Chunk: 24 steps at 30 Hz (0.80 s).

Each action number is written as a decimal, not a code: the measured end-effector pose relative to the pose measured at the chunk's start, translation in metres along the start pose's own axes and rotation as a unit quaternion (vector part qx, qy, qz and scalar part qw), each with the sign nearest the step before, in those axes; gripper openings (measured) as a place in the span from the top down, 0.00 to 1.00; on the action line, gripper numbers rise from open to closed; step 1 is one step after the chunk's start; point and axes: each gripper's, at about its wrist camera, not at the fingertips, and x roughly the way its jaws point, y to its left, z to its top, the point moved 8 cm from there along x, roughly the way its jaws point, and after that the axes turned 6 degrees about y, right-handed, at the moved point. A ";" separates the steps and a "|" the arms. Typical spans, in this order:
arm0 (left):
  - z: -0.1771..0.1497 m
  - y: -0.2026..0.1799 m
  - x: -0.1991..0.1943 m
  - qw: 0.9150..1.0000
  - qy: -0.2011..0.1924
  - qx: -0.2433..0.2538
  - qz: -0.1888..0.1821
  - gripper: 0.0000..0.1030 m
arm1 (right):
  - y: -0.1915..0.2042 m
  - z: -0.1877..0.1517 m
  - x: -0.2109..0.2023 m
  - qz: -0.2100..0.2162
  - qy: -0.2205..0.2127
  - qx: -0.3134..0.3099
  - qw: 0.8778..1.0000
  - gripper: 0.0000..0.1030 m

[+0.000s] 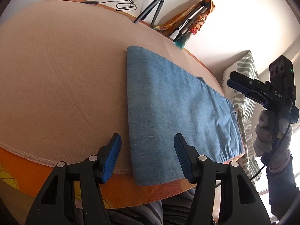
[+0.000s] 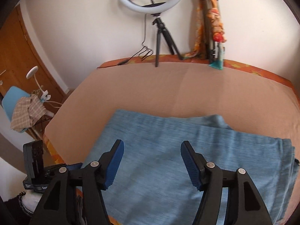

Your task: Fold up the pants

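Note:
The light-blue denim pants (image 1: 174, 101) lie folded into a flat rectangle on the peach table cover (image 1: 61, 71), near its front edge. My left gripper (image 1: 147, 142) is open and empty, hovering over the pants' near left corner. My right gripper (image 2: 151, 150) is open and empty above the pants (image 2: 168, 150). It also shows from the side in the left wrist view (image 1: 229, 79), off the table's right edge, held in a gloved hand. The left gripper's body shows at the lower left of the right wrist view (image 2: 35, 166).
A ring light on a black tripod (image 2: 161, 31) and a wrapped bundle (image 2: 211, 22) stand at the table's far edge against the wall. A leaf-patterned cloth (image 1: 243, 101) hangs beyond the table's right side. A blue chair with a checked cloth (image 2: 24, 108) stands at the left.

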 end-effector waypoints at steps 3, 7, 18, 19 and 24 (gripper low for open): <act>-0.001 -0.001 -0.001 1.000 -0.003 -0.005 -0.011 0.44 | 0.029 0.005 0.022 0.008 0.018 -0.025 1.000 0.35; -0.002 0.000 -0.002 0.999 -0.007 -0.022 -0.035 0.46 | 0.054 0.009 0.047 0.018 0.047 -0.039 0.998 0.33; 0.002 -0.032 -0.014 0.993 -0.057 -0.021 -0.103 0.46 | 0.084 0.017 0.119 0.049 0.168 0.011 0.985 0.33; 0.003 -0.037 -0.016 0.993 -0.063 -0.013 -0.104 0.46 | 0.085 0.018 0.122 0.045 0.178 0.015 0.983 0.33; 0.003 -0.055 -0.022 0.990 -0.077 0.011 -0.119 0.46 | 0.094 0.025 0.137 0.024 0.223 0.001 0.974 0.33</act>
